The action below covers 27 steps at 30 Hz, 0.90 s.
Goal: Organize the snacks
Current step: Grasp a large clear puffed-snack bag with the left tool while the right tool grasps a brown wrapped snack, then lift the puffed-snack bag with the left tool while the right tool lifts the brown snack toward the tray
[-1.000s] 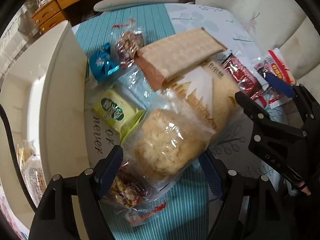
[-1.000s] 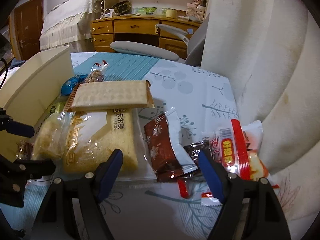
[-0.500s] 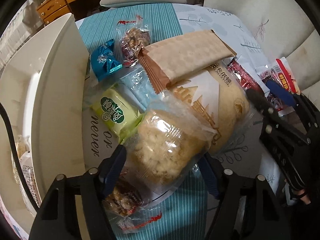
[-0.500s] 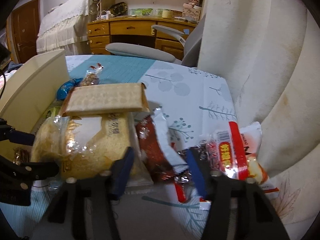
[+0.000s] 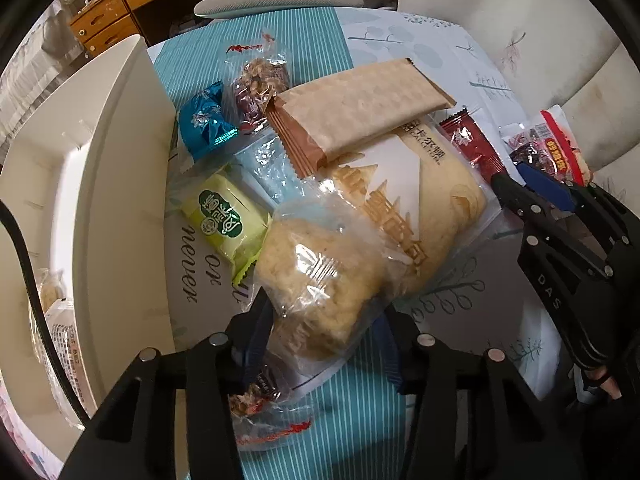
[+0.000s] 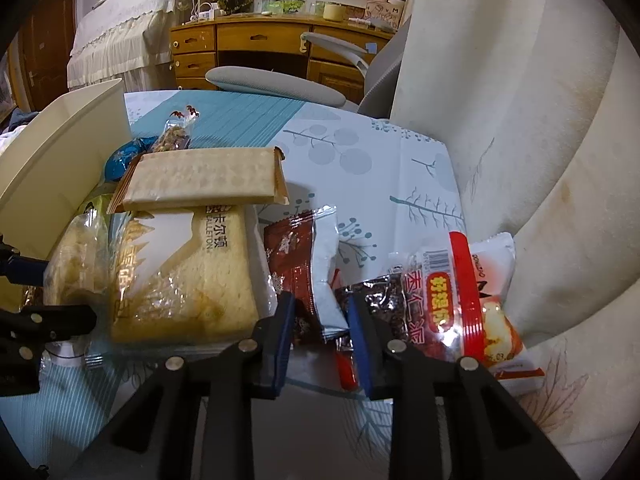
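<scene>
Left gripper (image 5: 320, 332): jaws closed onto a clear-wrapped pale crumbly cake (image 5: 320, 280), which sits at 6 o'clock in the left wrist view, overlapping the large bread pack (image 5: 432, 200). Right gripper (image 6: 320, 332): jaws narrowed around the lower end of a dark red-and-white sachet (image 6: 308, 272), at 6 o'clock in its view; firm contact cannot be confirmed. A tan wafer pack (image 5: 360, 108) lies across the bread pack at 12 o'clock. A green snack pack (image 5: 224, 216) and blue foil candy (image 5: 204, 120) lie at 9 to 10 o'clock beside the white bin (image 5: 120, 184). All rest on the table (image 6: 400, 168)
</scene>
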Each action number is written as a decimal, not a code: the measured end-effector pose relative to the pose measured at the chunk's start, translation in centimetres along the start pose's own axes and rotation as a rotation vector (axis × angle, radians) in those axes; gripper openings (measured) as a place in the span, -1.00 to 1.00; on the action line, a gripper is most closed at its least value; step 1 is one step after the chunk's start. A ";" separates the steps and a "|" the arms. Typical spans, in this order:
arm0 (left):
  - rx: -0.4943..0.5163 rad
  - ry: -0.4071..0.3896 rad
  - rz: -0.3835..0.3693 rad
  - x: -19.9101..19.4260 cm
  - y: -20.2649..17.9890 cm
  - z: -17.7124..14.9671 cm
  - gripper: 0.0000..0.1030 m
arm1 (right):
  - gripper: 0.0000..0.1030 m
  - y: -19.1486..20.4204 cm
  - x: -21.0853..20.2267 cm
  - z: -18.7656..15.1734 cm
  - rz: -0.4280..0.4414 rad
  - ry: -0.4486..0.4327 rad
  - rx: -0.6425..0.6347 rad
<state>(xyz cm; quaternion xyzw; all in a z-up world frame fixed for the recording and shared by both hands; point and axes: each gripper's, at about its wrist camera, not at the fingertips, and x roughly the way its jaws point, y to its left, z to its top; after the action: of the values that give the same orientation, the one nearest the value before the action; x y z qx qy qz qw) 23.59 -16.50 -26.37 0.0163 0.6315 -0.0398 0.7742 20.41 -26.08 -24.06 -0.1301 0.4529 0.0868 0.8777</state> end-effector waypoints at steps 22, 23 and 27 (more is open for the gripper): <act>-0.005 -0.005 -0.066 -7.3 -0.8 -3.9 -0.12 | -0.99 -0.7 -4.3 0.7 0.047 0.049 0.036; -0.002 -0.008 -0.068 -7.7 -0.9 -4.0 -0.12 | -0.99 -0.6 -4.6 0.8 0.054 0.048 0.038; 0.008 -0.020 -0.079 -9.3 -0.7 -4.4 -0.12 | -0.99 -0.2 -6.0 1.0 0.074 0.038 0.043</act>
<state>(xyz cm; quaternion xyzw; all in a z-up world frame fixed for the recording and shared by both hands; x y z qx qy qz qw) 17.43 -16.54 -18.17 -0.0060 0.6237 -0.0728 0.7782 17.75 -26.16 -18.58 -0.0958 0.4756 0.1069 0.8678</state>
